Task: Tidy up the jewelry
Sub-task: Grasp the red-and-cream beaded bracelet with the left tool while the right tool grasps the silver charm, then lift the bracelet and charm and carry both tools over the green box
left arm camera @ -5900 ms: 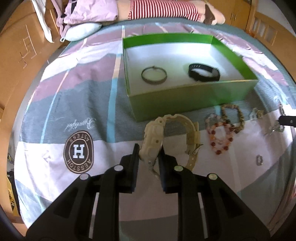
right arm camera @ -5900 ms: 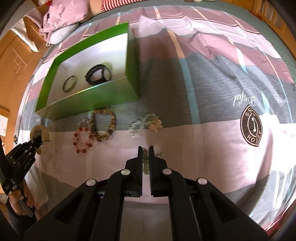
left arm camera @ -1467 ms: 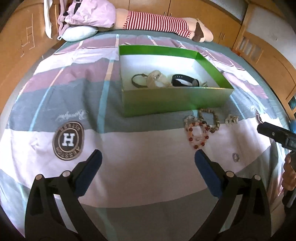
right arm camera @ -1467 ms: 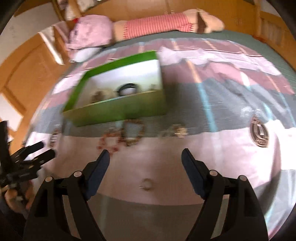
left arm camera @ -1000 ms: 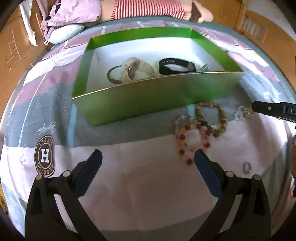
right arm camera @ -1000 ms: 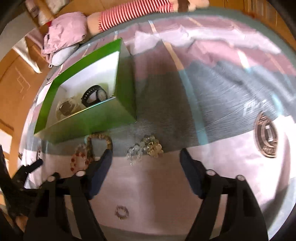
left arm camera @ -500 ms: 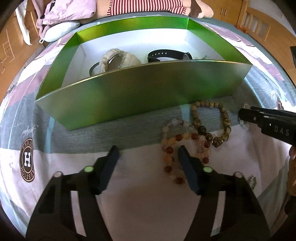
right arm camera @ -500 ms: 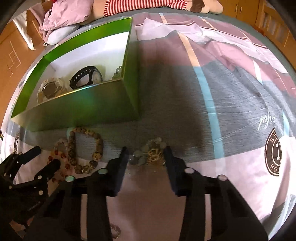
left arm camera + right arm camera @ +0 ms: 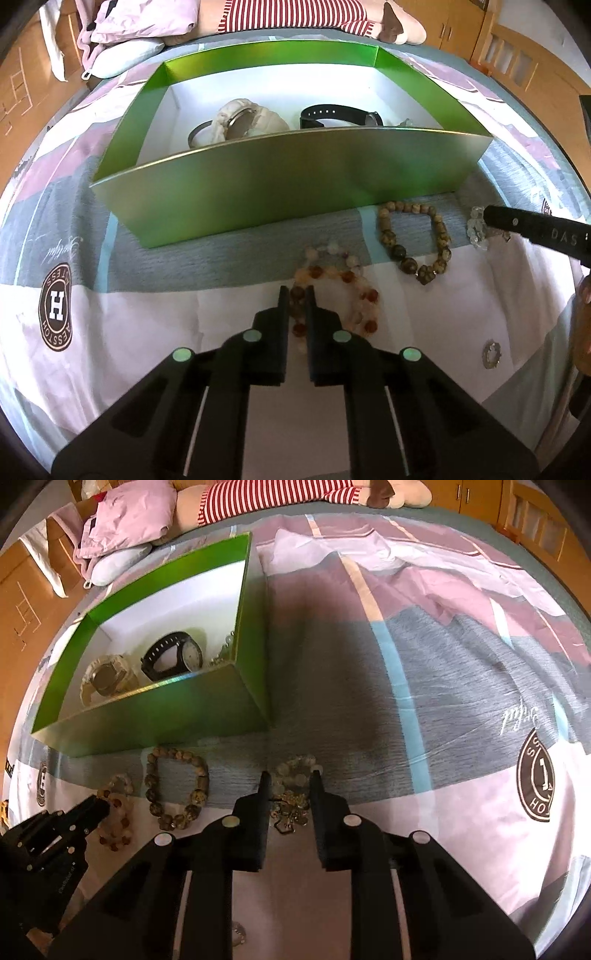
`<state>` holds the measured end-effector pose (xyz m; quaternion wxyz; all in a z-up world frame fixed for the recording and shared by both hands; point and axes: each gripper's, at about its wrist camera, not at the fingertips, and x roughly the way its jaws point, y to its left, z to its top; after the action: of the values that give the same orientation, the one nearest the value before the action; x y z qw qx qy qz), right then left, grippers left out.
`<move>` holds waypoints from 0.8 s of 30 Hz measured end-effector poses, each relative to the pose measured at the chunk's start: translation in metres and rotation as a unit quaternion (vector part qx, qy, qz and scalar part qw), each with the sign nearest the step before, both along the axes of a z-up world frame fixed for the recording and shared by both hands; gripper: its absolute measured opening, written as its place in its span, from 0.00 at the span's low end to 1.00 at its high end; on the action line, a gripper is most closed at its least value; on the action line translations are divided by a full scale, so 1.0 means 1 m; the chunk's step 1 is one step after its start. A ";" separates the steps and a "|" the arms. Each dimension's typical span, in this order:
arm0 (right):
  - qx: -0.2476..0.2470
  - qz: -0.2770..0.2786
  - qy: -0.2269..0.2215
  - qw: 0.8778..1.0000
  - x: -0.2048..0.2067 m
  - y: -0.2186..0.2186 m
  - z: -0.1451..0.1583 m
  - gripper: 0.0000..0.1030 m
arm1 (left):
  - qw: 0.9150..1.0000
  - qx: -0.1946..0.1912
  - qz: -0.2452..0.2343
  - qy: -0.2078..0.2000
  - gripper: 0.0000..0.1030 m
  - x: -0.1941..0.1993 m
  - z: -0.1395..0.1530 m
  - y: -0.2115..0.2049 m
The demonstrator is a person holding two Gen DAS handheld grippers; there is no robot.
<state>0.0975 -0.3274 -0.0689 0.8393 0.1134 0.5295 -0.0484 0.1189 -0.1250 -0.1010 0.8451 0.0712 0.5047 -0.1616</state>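
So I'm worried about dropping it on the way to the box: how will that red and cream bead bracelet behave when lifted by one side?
Probably floppy: the red and cream bead bracelet lies in a loose, uneven loop, so it should dangle from the left tongs. Its round, glossy beads may slip or roll between the pads. It looks light.

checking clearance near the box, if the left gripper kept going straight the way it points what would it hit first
The left gripper is already shut on the red and orange bead bracelet, tips down at the bedspread. Pushing straight on, it would probably press into that cloth first; the green box lies further ahead.
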 end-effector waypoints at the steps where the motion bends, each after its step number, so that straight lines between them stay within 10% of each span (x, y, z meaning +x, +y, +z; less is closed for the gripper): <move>1: -0.001 0.000 -0.003 1.000 -0.002 0.000 0.002 0.20 | 1.000 0.000 0.000 -0.001 0.07 -0.001 0.001 0.001; 24: 0.029 -0.006 -0.014 0.999 -0.005 -0.008 0.017 0.20 | 0.998 -0.043 -0.036 0.017 0.09 -0.027 0.019 0.027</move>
<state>0.0922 -0.3350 -0.0519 0.8427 0.1413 0.5181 -0.0369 0.0920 -0.0975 -0.0822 0.8325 0.0502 0.5083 -0.2146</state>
